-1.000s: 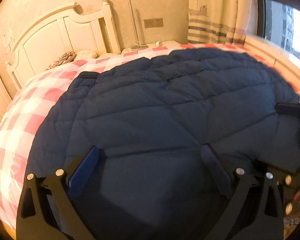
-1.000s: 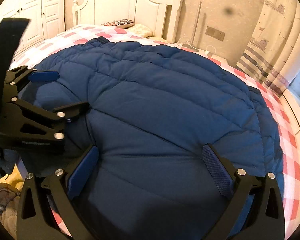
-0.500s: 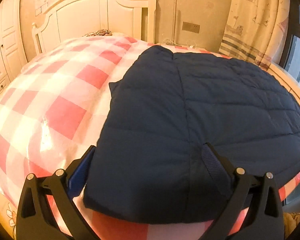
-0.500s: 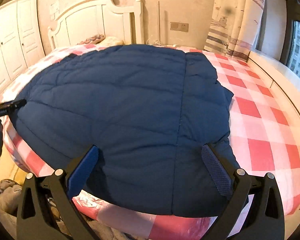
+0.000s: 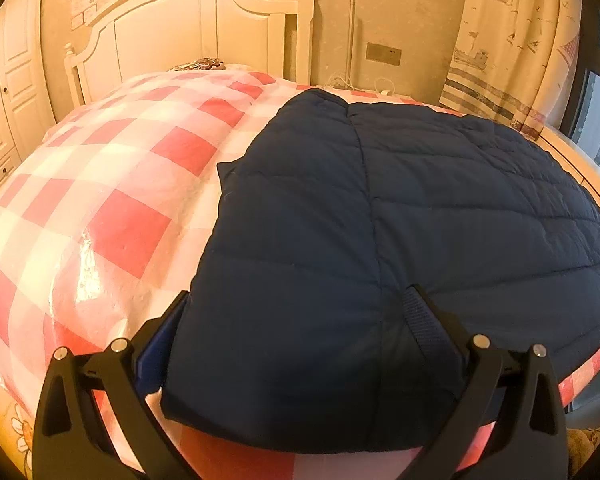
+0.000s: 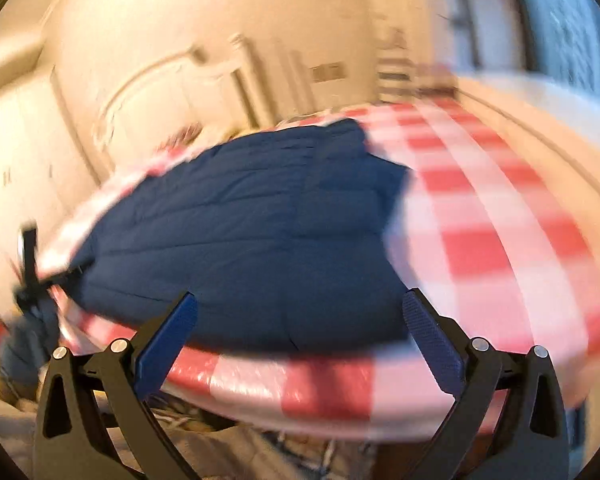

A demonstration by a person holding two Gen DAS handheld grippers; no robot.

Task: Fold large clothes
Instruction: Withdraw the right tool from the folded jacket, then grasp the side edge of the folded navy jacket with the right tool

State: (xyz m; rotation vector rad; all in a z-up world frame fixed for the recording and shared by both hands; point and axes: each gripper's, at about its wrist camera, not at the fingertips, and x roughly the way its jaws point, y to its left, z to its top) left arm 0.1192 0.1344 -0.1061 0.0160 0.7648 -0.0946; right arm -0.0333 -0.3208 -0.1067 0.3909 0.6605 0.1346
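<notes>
A large navy quilted coat [image 5: 400, 216] lies flat on a bed with a red-and-white checked cover [image 5: 112, 184]. My left gripper [image 5: 292, 320] is open at the coat's near left corner, with the hem lying across the gap between its blue-padded fingers [image 5: 418, 318]; part of the left finger is hidden under the fabric. In the blurred right wrist view, my right gripper [image 6: 300, 328] is open and holds nothing, just off the bed's near edge. The coat [image 6: 260, 232] lies beyond it, and the left gripper [image 6: 30, 256] shows dimly at far left.
A white headboard [image 5: 204, 36] and a patterned pillow [image 5: 198, 66] stand at the far end. Wardrobe doors [image 5: 4, 92] are on the left, and a curtain [image 5: 500, 40] and a window [image 6: 568, 28] on the right. Clutter [image 6: 220, 440] lies on the floor below the bed edge.
Both grippers have drawn back from over the coat and apart to its near corners. The right view has kept swinging right and is now blurred with motion. Both stay open.
</notes>
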